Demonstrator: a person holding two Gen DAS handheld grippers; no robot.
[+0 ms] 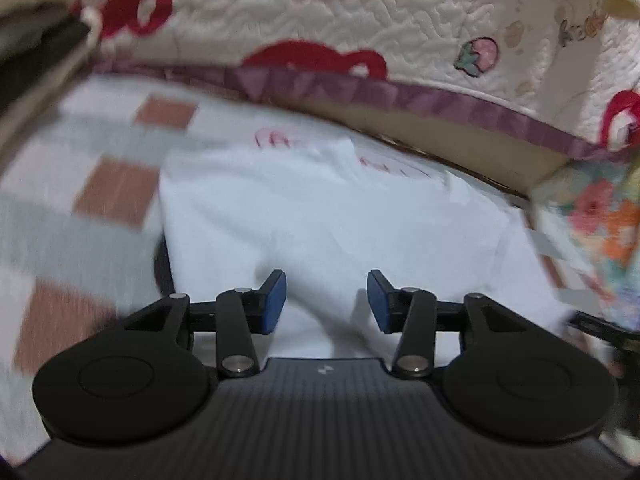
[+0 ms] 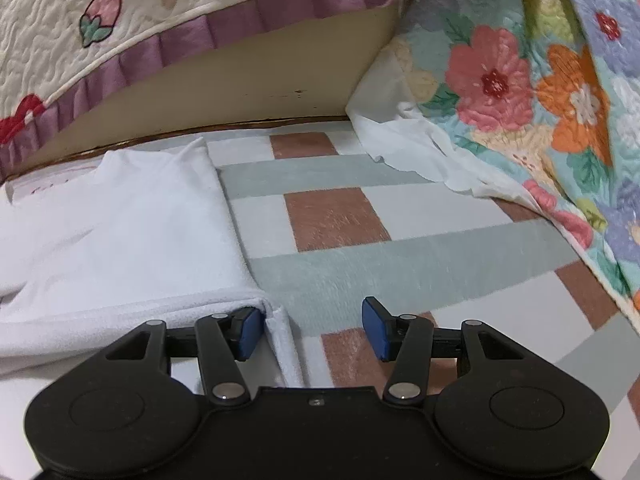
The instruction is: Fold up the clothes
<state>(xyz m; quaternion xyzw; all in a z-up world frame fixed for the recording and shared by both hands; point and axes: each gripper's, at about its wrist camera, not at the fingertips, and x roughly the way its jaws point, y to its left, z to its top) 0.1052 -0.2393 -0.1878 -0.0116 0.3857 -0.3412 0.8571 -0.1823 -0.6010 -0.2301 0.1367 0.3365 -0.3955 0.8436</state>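
Looking along the left gripper [image 1: 327, 300]: jaws spread wide, nothing between the blue pads [image 1: 275, 300]. White garment [image 1: 320, 208] lies flat directly ahead and runs under the gap between the jaws. A faint pink print sits at its far end, too blurred to read. Checked blanket [image 1: 100, 192] shows to the left of the jaws. Beyond the garment, a cream quilt [image 1: 360, 20] with a purple ruffle hangs down; it carries a strawberry motif and a short stitched word at upper right, illegible through blur. A small pale logo mark sits on the gripper body, unreadable.

Right wrist view: right gripper [image 2: 313, 328] jaws spread wide, gripping nothing. The garment [image 2: 120, 220] lies ahead and left; its folded corner touches the left pad [image 2: 250, 334]. Bare checked blanket [image 2: 400, 248] fills the gap and the right side. Floral quilt [image 2: 520, 80] drapes at far right; the strawberry quilt [image 2: 60, 40] hangs far left.
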